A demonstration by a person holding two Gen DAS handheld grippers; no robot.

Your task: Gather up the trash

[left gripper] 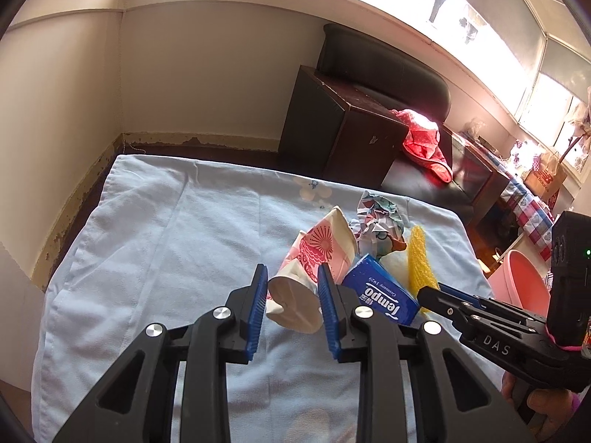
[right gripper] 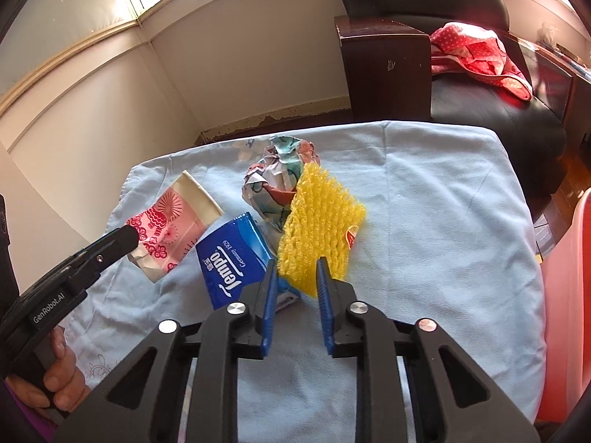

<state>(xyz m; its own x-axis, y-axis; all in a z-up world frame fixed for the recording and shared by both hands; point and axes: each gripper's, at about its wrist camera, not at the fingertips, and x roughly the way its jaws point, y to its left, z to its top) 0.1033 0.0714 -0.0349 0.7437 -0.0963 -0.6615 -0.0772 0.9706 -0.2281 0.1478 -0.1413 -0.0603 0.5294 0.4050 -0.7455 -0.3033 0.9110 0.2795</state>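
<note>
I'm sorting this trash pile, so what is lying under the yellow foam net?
The yellow foam net rests partly on the crumpled paper and the blue tablecloth. Its near end sits between the right gripper fingers. Anything directly beneath it is covered.

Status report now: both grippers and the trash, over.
Left gripper shut on crushed paper cup. Right gripper closing on yellow foam net, grip unclear. Blue tissue pack lies between the two.
</note>
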